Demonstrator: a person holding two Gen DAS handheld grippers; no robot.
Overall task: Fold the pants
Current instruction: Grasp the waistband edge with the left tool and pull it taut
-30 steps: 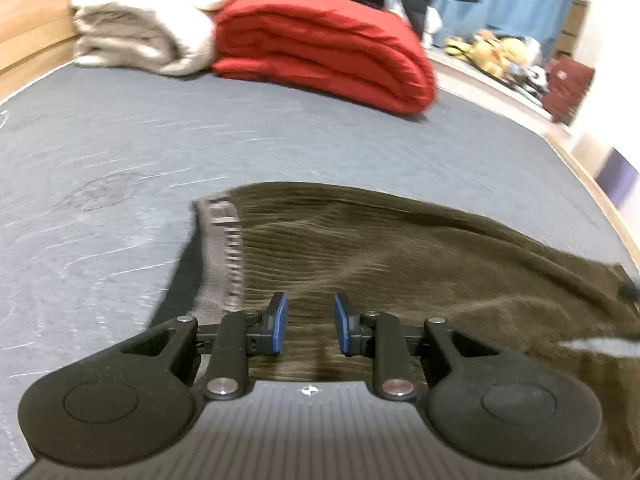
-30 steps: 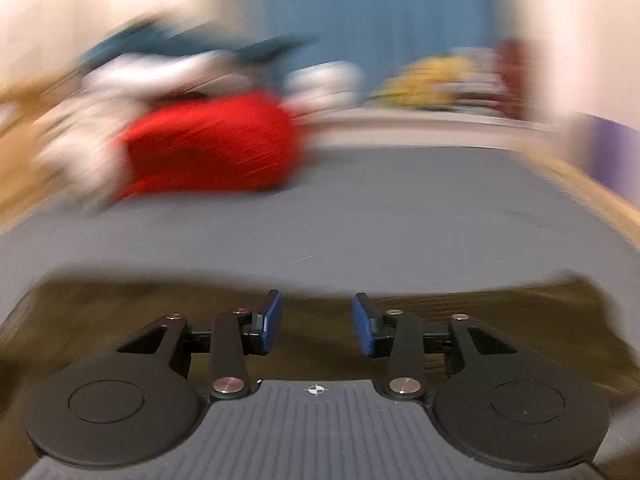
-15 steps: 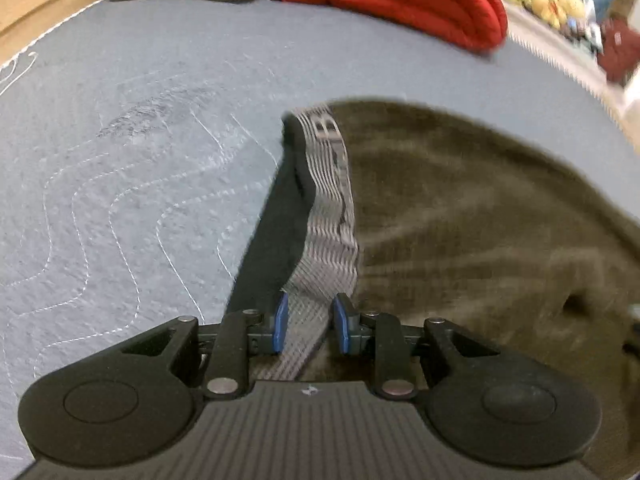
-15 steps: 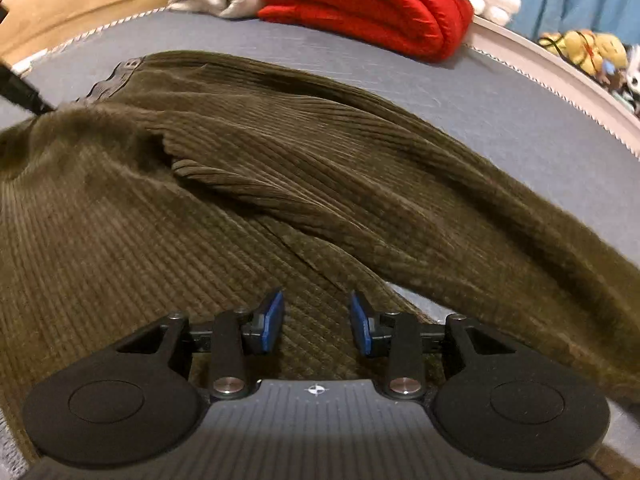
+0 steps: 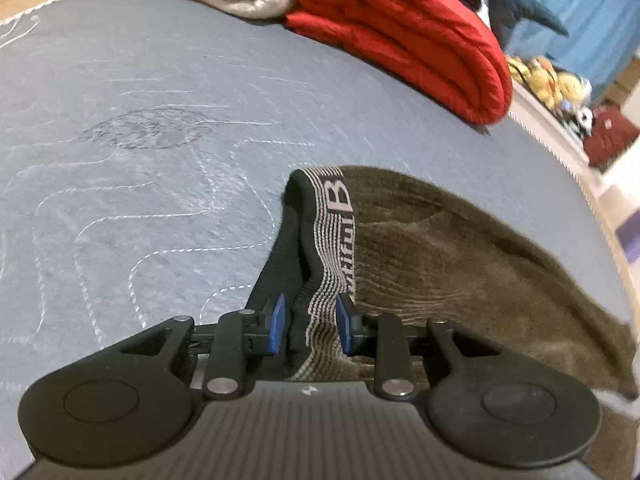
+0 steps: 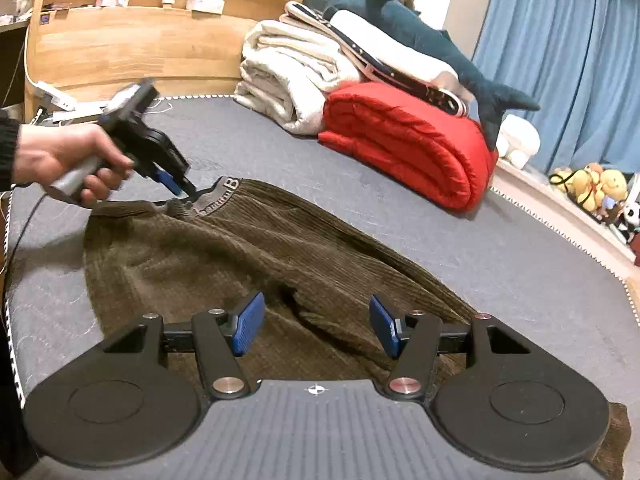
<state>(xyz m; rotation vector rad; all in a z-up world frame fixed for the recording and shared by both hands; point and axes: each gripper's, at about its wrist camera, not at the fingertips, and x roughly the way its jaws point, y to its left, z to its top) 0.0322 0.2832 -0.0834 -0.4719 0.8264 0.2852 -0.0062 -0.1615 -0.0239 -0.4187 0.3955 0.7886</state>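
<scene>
Left hand-held gripper (image 5: 310, 326) pinches corduroy pants (image 6: 248, 256) waistband (image 5: 334, 240); right hand-held gripper (image 6: 316, 326), jaws just opened, holds nothing: legs may bunch.

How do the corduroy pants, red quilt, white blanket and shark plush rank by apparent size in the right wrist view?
1. Olive corduroy pants: largest, though nearest the camera.
2. Folded red quilt.
3. Folded white blanket and shark plush: they look alike, and both are partly hidden, so I won't rank them.

1 pr pants (image 6: 256, 256), 2 grippers, 2 folded blankets, 1 plush shark (image 6: 420, 36)
</scene>
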